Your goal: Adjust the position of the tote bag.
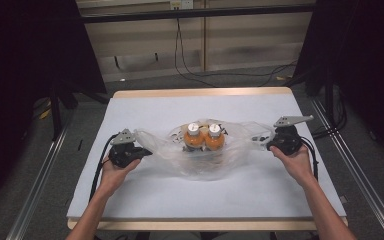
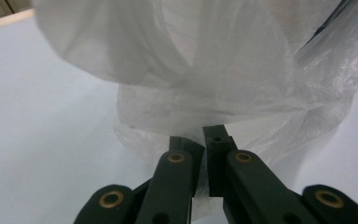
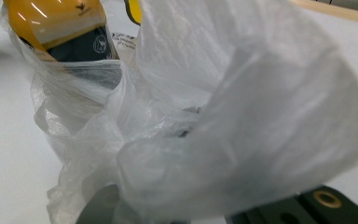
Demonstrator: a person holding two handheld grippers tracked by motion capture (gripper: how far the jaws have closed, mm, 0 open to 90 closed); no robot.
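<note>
On the white-covered rectangular table (image 1: 145,197), the left gripper (image 1: 145,150) sits at about nine o'clock from the table's middle, held in the person's left hand (image 1: 111,172), its two black jaws pressed together on the left edge of a thin, crinkled, see-through plastic bag (image 1: 200,160); the left gripper view shows the jaw tips (image 2: 200,140) nipping a fold of the film (image 2: 205,79) with almost no gap between them. The bag lies spread across the table's centre, and inside it two orange round bottles with white caps (image 1: 204,137) stand side by side, touching. At about three o'clock, the right gripper (image 1: 270,145), held in the right hand (image 1: 295,162), pinches the bag's right edge; in the right gripper view the bunched film (image 3: 242,154) drapes over the jaws and hides their tips, with an orange bottle (image 3: 56,18) at eleven o'clock.
</note>
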